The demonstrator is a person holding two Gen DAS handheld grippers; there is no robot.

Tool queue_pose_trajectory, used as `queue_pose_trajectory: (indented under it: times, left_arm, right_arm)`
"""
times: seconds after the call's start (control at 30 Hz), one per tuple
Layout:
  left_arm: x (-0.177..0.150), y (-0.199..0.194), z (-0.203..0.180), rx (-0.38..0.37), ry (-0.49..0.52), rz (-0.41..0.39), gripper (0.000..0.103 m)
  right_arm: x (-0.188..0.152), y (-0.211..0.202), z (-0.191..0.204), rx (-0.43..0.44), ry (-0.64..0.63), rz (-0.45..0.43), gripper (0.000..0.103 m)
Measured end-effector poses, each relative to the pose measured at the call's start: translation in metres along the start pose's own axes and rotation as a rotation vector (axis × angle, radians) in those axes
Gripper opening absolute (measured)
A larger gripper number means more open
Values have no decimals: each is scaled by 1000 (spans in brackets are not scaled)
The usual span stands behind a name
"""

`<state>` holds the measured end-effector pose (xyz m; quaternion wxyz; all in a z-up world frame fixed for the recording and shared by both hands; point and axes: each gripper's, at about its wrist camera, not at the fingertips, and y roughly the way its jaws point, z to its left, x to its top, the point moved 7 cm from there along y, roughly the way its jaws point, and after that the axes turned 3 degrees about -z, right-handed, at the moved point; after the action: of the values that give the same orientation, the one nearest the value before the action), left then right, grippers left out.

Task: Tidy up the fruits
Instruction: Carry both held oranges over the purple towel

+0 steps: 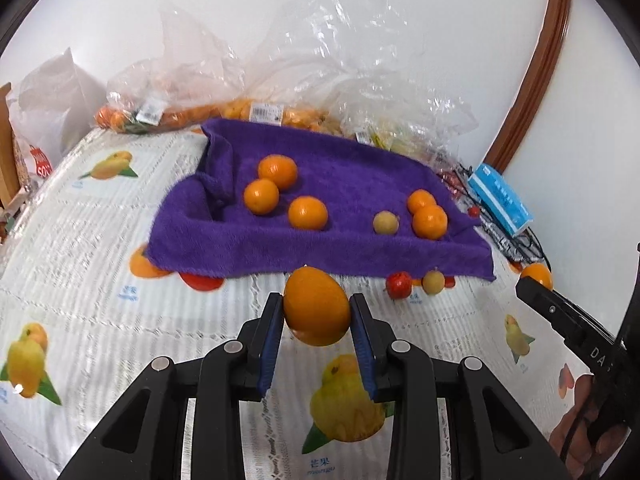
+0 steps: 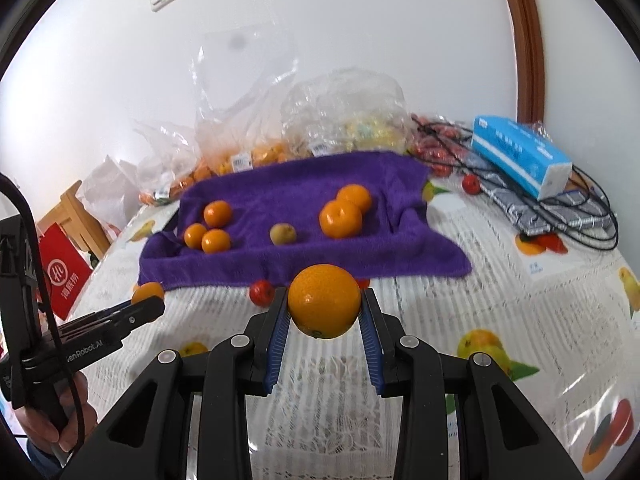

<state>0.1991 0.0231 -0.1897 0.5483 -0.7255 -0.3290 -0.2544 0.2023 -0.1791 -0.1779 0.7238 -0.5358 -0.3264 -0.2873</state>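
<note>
Between the blue pads of my left gripper (image 1: 317,300) sits an orange (image 1: 317,308), lifted above the tablecloth just before the purple towel (image 1: 352,164). My right gripper (image 2: 325,298) is likewise shut on a second orange (image 2: 324,300) in front of the towel (image 2: 304,184). On the towel lie three oranges (image 1: 278,172) at the left, two oranges (image 1: 429,222) at the right and a small yellowish fruit (image 1: 386,223) between them. A small red fruit (image 1: 399,285) and a small tan fruit (image 1: 433,282) rest at the towel's front edge.
Clear plastic bags of oranges (image 1: 240,108) and yellow fruit (image 2: 368,128) stand behind the towel against the wall. A blue tissue box (image 2: 520,156), black cables (image 2: 580,216) and packets lie at the right. A red bag (image 2: 66,272) and a wooden chair (image 2: 76,212) stand at the left.
</note>
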Motion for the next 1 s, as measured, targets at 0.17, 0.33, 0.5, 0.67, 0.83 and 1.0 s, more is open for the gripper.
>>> queue_pose_trajectory:
  times: [0.17, 0.33, 0.5, 0.67, 0.83, 1.0]
  left_arm:
    - [18, -9, 2, 7, 7, -25, 32]
    - [41, -10, 4, 21, 18, -51, 32]
    - [68, -8, 5, 38, 28, -93, 32]
    - [92, 3, 6, 49, 25, -121, 32]
    - [111, 21, 12, 58, -5, -134, 32]
    - [124, 43, 15, 68, -32, -137, 32]
  right_arm:
    - [17, -3, 5, -1, -17, -30, 35]
    - [35, 1, 8, 2, -18, -48, 35]
    - [52, 10, 13, 12, -10, -79, 35]
    - [69, 29, 18, 30, -4, -82, 35]
    - [84, 47, 20, 35, -12, -84, 35]
    - [102, 61, 15, 32, -11, -91, 35]
